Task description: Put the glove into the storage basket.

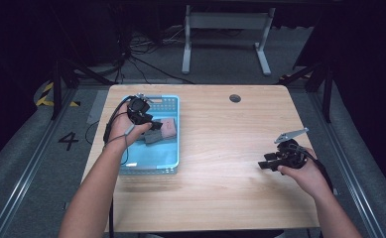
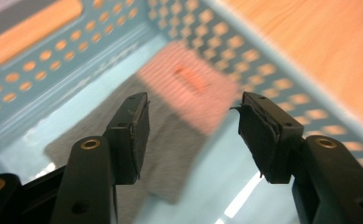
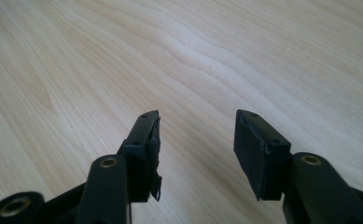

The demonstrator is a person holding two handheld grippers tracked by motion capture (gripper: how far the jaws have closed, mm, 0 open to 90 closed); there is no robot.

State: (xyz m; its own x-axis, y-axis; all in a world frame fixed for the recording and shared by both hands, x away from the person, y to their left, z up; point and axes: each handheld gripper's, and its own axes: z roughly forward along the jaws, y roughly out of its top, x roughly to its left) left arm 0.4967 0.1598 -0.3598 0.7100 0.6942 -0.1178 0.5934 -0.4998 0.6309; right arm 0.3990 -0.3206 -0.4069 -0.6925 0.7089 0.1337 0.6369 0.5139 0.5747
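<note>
The folded grey cloth [image 2: 170, 154], lying beside a pink striped cloth [image 2: 188, 88] in the light-blue perforated plastic basket [image 1: 173, 129], sits under the left gripper [image 2: 193, 126], fingers spread, likely needing descent and closing, while the right gripper [image 3: 195, 140] idles released over the wooden desk [image 1: 230, 148].

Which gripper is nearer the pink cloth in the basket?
Left. The left gripper hangs open over the blue basket, just beside the pink cloth; the right gripper is far across the table.

The surface [image 1: 220, 148] is viewed from above and afar. The blue basket [image 2: 244, 56], beyond the left jaws, is seen close and shared with the high view.
</note>
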